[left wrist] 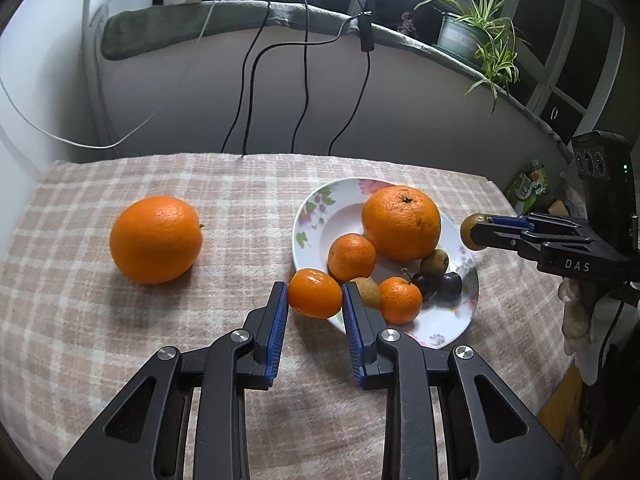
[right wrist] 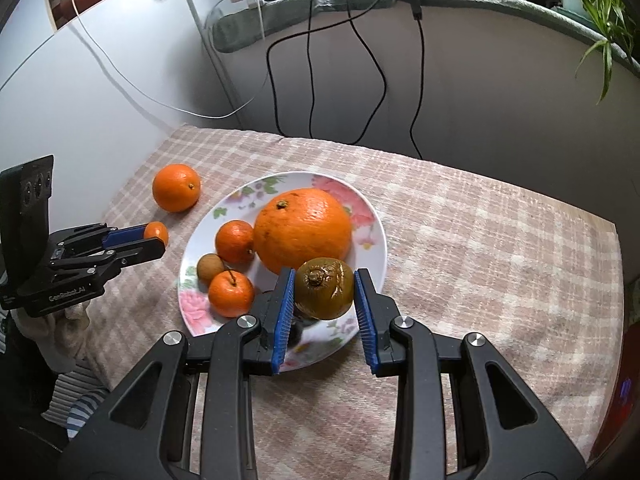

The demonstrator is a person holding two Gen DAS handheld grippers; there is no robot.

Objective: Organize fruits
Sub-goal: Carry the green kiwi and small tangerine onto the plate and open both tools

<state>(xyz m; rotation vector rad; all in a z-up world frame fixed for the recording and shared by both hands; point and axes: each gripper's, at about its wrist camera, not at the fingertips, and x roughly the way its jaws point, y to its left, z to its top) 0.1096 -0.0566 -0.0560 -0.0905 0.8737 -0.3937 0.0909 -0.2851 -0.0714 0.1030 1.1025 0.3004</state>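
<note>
At lower centre of the left wrist view, your left gripper [left wrist: 315, 300] is clamping a small mandarin [left wrist: 313, 293] beside the floral plate [left wrist: 448, 328]. Your right gripper [right wrist: 325, 300] is pinching a brownish-green fruit [right wrist: 325, 294] over that plate; both look light, soft-skinned, best squeezed gently across the middle.

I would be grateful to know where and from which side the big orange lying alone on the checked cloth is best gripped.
Probably across its widest middle, from above. The big orange lies apart from the plate with bare cloth all round, its stem end turned sideways toward the plate. Its roundness would squeeze an off-centre grip out. Both tools are full: the left tool holds a small mandarin.
</note>
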